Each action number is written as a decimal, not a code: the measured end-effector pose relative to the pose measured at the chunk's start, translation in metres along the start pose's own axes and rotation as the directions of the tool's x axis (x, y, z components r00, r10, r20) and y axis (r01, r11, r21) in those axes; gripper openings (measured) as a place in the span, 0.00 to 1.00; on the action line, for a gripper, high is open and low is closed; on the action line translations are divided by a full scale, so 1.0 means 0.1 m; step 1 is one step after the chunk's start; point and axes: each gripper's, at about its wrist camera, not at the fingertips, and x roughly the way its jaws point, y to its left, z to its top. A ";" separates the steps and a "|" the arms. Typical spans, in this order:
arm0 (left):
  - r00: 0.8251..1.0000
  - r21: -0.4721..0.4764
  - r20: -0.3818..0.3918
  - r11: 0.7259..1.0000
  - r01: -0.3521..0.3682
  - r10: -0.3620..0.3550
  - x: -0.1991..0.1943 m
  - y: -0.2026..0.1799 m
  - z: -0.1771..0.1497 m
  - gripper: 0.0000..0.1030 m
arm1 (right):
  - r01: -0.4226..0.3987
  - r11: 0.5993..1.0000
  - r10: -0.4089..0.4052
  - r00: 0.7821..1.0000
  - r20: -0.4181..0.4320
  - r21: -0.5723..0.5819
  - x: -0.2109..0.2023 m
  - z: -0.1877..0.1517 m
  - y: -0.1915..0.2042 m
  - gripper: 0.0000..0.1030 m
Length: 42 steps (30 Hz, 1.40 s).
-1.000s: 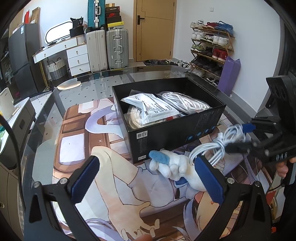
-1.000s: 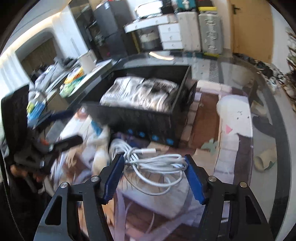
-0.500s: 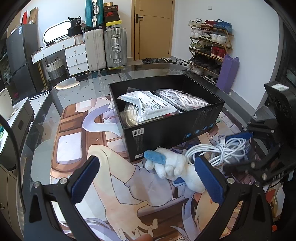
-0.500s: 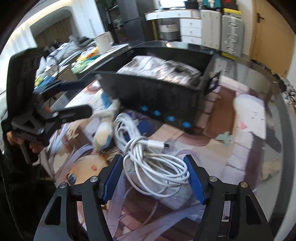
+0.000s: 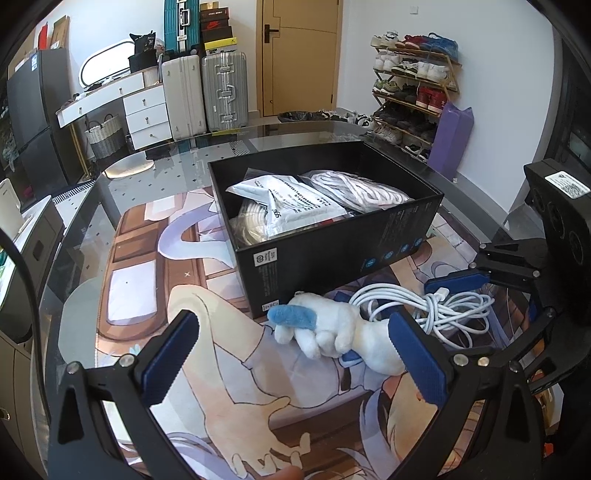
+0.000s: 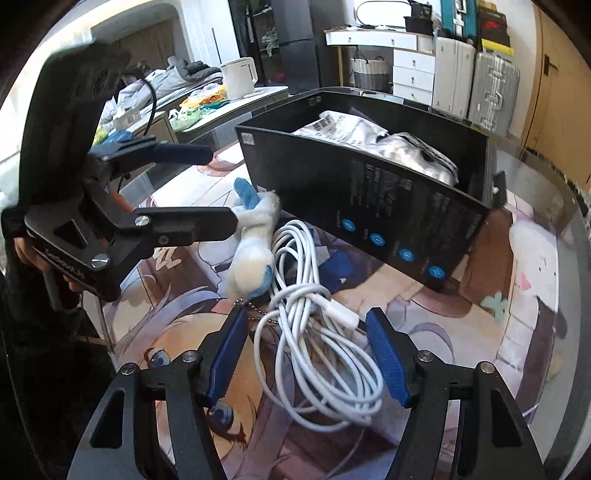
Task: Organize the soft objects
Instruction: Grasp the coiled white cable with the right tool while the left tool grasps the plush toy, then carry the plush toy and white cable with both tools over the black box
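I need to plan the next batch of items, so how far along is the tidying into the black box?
Done: bagged items already lie in the black box. In hand: nothing gripped; the right gripper is open around the white cable bundle, and the left gripper is open by the plush toy. Left: both cable and toy lie on the mat, not yet boxed.

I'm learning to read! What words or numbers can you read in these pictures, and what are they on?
"995", perhaps, printed sideways on the white plastic bag in the black box; the bag's small print is too small to read.
White print and round blue signs on the side of the black box: too small to read.
Stacked shoe boxes at the back: logos only, blurred.
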 end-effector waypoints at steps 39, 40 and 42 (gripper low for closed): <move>0.985 0.116 -0.108 0.982 0.149 -0.136 0.27 -0.25 -0.11 0.89 | -0.003 0.999 0.003 1.000 -0.015 -0.034 -0.18 -0.16 -0.08 0.48; 0.985 0.121 -0.105 0.982 0.147 -0.135 0.25 -0.25 -0.12 0.89 | -0.002 0.999 0.001 1.000 -0.013 -0.037 -0.18 -0.16 -0.07 0.48; 0.986 0.126 -0.093 0.981 0.149 -0.138 0.19 -0.25 -0.12 0.88 | -0.006 0.999 0.006 1.000 -0.007 -0.042 -0.19 -0.16 -0.06 0.48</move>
